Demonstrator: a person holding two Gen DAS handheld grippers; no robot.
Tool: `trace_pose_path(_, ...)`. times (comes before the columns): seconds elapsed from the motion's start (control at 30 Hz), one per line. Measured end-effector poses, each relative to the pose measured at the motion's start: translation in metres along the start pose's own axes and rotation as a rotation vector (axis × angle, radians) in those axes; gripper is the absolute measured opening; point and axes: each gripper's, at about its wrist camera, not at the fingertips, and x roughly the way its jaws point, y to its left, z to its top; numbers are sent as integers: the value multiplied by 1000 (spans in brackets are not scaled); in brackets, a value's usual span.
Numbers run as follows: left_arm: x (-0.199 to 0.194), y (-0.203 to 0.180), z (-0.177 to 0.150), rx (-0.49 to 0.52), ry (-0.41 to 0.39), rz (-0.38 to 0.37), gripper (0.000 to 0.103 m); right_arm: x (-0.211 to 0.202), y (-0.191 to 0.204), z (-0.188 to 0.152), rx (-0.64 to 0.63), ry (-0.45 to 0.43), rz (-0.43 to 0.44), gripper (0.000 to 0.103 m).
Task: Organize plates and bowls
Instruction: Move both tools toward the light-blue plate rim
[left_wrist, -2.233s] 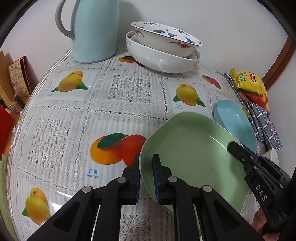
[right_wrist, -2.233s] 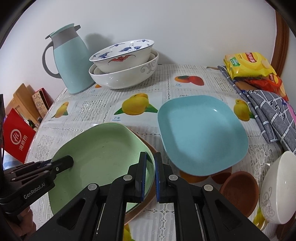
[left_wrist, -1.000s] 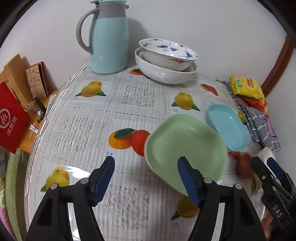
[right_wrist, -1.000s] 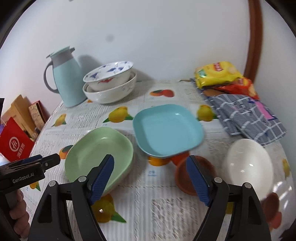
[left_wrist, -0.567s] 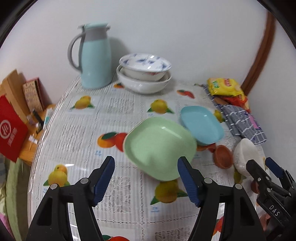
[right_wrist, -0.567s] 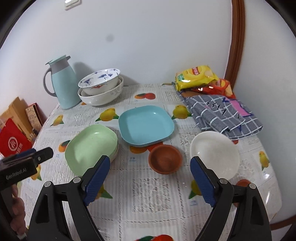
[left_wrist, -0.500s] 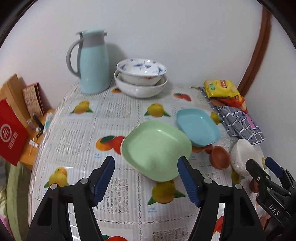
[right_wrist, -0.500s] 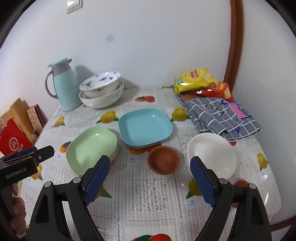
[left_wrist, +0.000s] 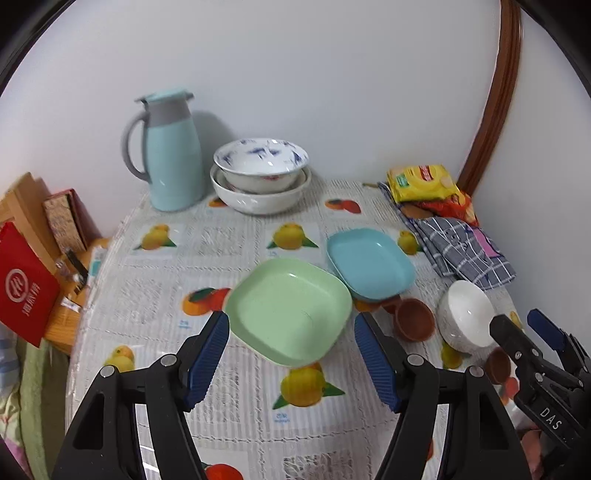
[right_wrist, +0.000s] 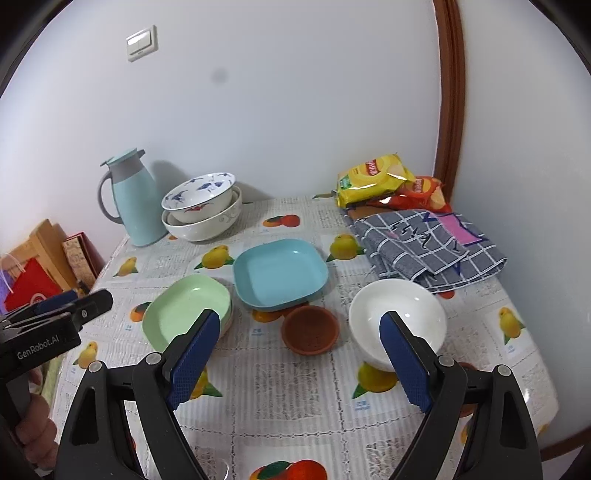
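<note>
1. Two views, left wrist first: my left gripper (left_wrist: 290, 354) hangs above the table (left_wrist: 236, 413), jaws apart and empty. Beyond them lies the green plate (left_wrist: 288, 314), with the blue plate (left_wrist: 369, 262) just beside it, farther right.
2. Right wrist: my right gripper (right_wrist: 297, 354) is spread wide, nothing held. The brown bowl (right_wrist: 310, 330) and white bowl (right_wrist: 397, 317) sit loose; two big bowls (right_wrist: 201, 212) are nested by the jug (right_wrist: 135, 201).
3. I judge I'm between picks; next, stack the blue plate on the green, gripping its rim.
</note>
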Motion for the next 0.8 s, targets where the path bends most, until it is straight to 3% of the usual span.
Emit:
trace_pose_path(0.27, -3, 2, 12, -1, -39, 8, 68, -6, 0, 13, -13, -54, -29, 88)
trace_pose_path(0.4, 9, 3, 23, 2, -24, 0, 68, 3, -4, 19, 12, -60, 34, 88)
trace_pose_path(0.57, 34, 8, 31, -10, 5, -19, 68, 23, -9, 25, 22, -65, 32, 88)
trace_pose_path(0.8, 72, 6, 49, 8, 40, -36, 68, 64, -20, 32, 36, 8, 3, 88)
